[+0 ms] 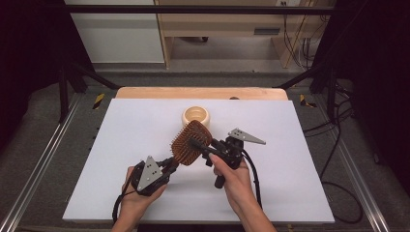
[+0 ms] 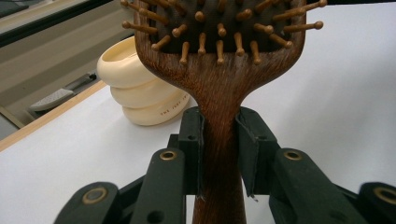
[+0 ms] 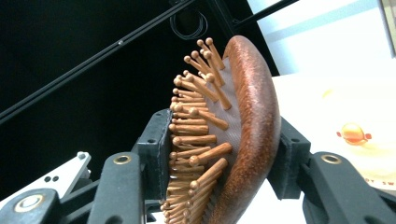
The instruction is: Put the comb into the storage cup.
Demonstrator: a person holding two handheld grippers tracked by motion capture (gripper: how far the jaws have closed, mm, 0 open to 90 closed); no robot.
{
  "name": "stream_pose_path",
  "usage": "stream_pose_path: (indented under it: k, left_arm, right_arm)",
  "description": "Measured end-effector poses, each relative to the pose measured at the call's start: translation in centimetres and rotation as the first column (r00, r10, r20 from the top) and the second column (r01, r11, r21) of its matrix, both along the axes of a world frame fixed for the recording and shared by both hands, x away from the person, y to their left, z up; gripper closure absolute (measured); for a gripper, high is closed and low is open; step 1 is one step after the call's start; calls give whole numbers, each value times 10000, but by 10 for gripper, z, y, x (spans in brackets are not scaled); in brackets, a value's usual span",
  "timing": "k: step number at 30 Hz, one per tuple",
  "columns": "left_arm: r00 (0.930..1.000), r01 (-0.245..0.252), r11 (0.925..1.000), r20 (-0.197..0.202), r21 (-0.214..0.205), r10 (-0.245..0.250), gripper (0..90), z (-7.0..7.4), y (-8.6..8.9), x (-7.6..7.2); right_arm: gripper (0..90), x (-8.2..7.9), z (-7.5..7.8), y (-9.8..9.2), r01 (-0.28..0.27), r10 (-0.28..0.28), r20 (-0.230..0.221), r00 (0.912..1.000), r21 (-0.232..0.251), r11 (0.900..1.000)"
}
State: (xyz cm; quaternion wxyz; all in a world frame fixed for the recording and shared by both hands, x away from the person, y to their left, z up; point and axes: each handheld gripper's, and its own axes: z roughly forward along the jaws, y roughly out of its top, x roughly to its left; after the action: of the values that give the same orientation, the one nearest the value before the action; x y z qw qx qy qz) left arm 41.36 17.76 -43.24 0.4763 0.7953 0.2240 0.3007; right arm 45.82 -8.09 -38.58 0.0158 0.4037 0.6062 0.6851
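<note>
Hairbrush held aloft between two grippers

The left gripper [image 1: 170,165] clamps the hairbrush [image 1: 190,142] by its handle; its long axis runs up toward the cream cup [image 1: 197,116]. The right gripper [image 1: 197,144] brackets the head, bristles against one jaw, above the worktop [image 1: 290,159].

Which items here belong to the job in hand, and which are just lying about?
In use:
- wooden hairbrush
- left gripper, shut on the handle
- right gripper, fingers around the brush head

Lying about:
- cream ringed holder, on the white board
</note>
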Motion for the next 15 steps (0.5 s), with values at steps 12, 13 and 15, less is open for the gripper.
stream_pose_path:
  k: [12, 13, 15]
  left_arm:
    - [9996, -108, 9999, -276, -128, 105, 724, -4, -2, 2]
    - [9996, -108, 9999, -276, -128, 105, 724, -4, -2, 2]
    - [9996, -136, 9997, -264, -184, 131, 724, -3, -2, 2]
  right_arm:
    - [539, -3, 2, 6, 259, -259, -67, 9996, -73, 9996]
    - [539, -3, 2, 6, 259, -259, -67, 9996, -73, 9996]
    - [539, -3, 2, 6, 302, -302, -86, 9995, -49, 9995]
